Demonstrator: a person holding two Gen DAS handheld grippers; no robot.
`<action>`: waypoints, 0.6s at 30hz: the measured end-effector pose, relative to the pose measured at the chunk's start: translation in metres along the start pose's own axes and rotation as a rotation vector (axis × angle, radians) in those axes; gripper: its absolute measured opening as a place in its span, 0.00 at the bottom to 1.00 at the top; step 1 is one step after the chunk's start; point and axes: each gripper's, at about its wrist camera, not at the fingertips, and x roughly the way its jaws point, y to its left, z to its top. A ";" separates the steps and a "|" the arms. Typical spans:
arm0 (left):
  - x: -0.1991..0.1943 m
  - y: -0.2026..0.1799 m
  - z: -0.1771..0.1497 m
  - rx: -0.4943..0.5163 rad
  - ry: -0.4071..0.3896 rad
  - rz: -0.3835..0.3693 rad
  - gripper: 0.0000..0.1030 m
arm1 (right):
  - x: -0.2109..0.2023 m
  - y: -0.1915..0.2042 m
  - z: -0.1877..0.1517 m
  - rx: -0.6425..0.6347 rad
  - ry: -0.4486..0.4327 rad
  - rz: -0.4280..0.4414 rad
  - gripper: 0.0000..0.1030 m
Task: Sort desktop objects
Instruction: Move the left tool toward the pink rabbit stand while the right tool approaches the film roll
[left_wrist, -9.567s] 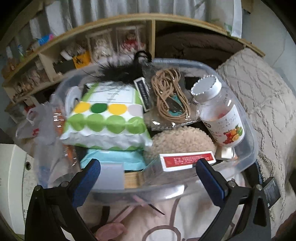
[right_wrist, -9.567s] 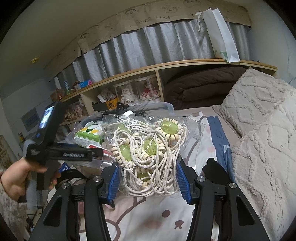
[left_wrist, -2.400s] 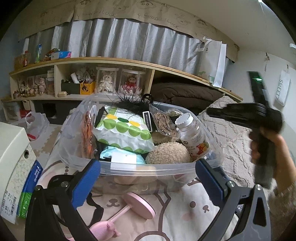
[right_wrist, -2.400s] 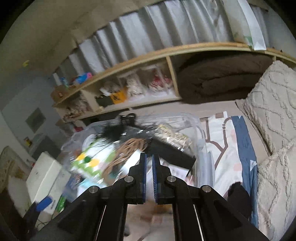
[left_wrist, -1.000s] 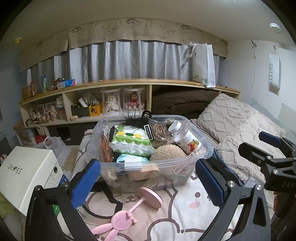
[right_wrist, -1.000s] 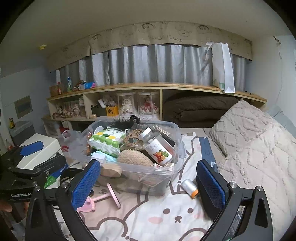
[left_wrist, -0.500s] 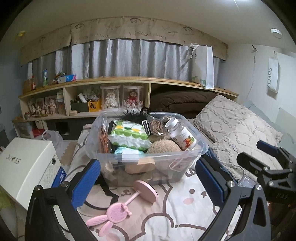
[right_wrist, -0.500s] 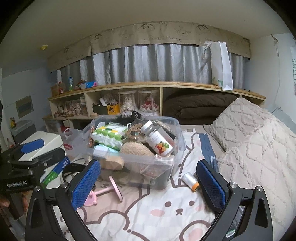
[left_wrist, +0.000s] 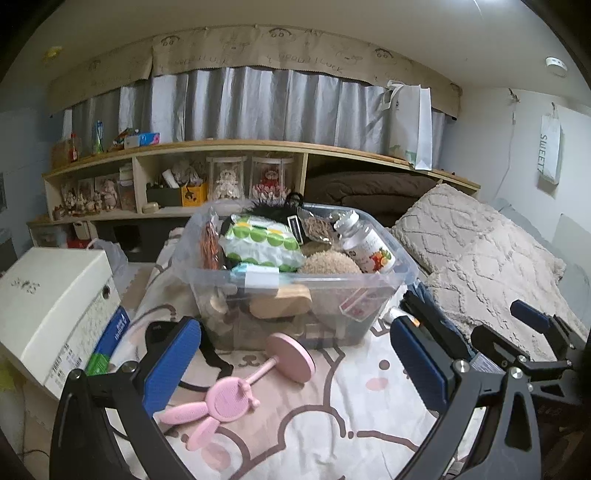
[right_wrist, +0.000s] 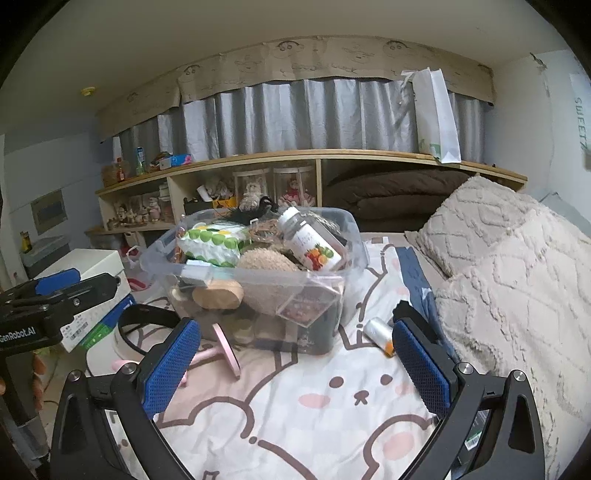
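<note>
A clear plastic bin (left_wrist: 391, 284) (right_wrist: 347, 236) stands on the bed, piled with a green-dotted packet (left_wrist: 258, 243), a white-capped bottle (left_wrist: 365, 243) (right_wrist: 314, 243), a beige fluffy thing (left_wrist: 328, 264) and other items. A pink bunny-shaped mirror (left_wrist: 236, 391) lies in front of it, its pink base also showing in the right wrist view (right_wrist: 227, 350). A small silver tube (right_wrist: 378, 332) lies right of the bin. My left gripper (left_wrist: 295, 362) is open and empty, well back from the bin. My right gripper (right_wrist: 295, 365) is open and empty too.
A white shoe box (left_wrist: 55, 302) (right_wrist: 92, 266) sits at the left. A black headband (right_wrist: 140, 325) lies by it. Cream textured pillows (left_wrist: 480, 251) (right_wrist: 517, 266) fill the right. A wooden shelf (left_wrist: 221, 147) with dolls and a brown blanket runs behind.
The bag of rope and beads left my right gripper, which opened. Both grippers drew back from the bin; in the last half second they moved slightly further back.
</note>
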 end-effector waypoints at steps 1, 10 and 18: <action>0.001 0.000 -0.003 -0.009 0.002 -0.005 1.00 | 0.001 -0.001 -0.003 0.001 0.002 -0.006 1.00; 0.018 -0.004 -0.027 -0.008 0.049 0.028 1.00 | 0.009 -0.006 -0.024 -0.016 0.022 -0.040 1.00; 0.022 0.012 -0.028 -0.022 0.059 0.080 1.00 | 0.015 -0.008 -0.039 -0.053 0.005 -0.088 1.00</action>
